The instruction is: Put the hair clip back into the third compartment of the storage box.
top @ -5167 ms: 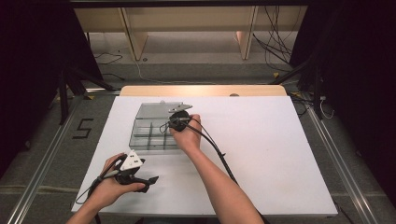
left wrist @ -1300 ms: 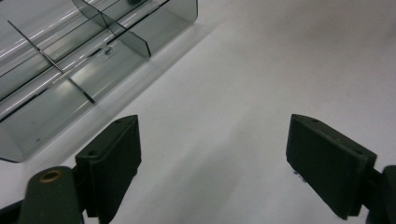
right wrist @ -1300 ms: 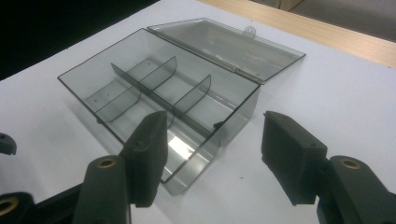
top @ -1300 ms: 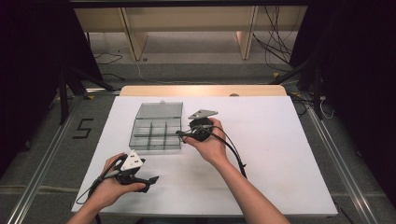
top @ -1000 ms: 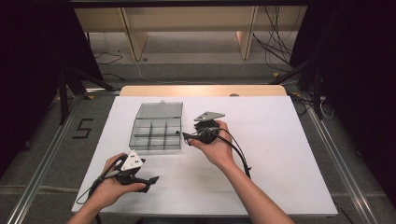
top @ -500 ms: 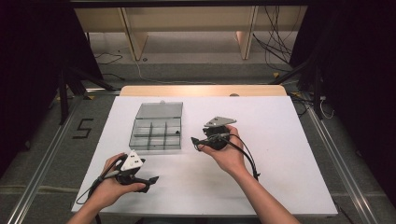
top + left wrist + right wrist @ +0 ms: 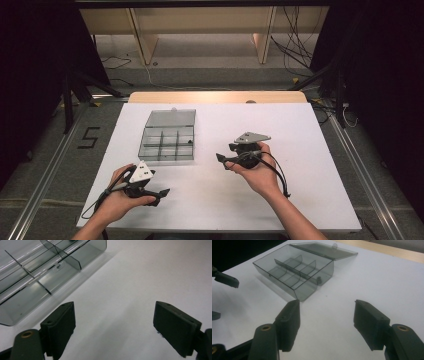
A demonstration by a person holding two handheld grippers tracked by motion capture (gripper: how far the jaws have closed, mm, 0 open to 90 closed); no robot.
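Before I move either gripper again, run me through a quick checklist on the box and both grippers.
1. Compartment box lid open, laid back flat: ok.
2. Dividers upright inside: ok.
3. Compartments empty: cannot tell; one small dark bit sits by a divider.
4. Left gripper open, nothing between its jaws: ok.
5. Right gripper jaws have just been opening, nothing between them: ok.
6. Right gripper apart from the box on the white table: ok.

Smoke-grey compartment box (image 7: 168, 144) sits open on white table (image 7: 300, 125), lid laid flat behind it (toward far edge). Right gripper (image 7: 226, 161) is held right of box, apart from it, jaws pointing left. Left gripper (image 7: 161, 194) rests near front edge, below box.
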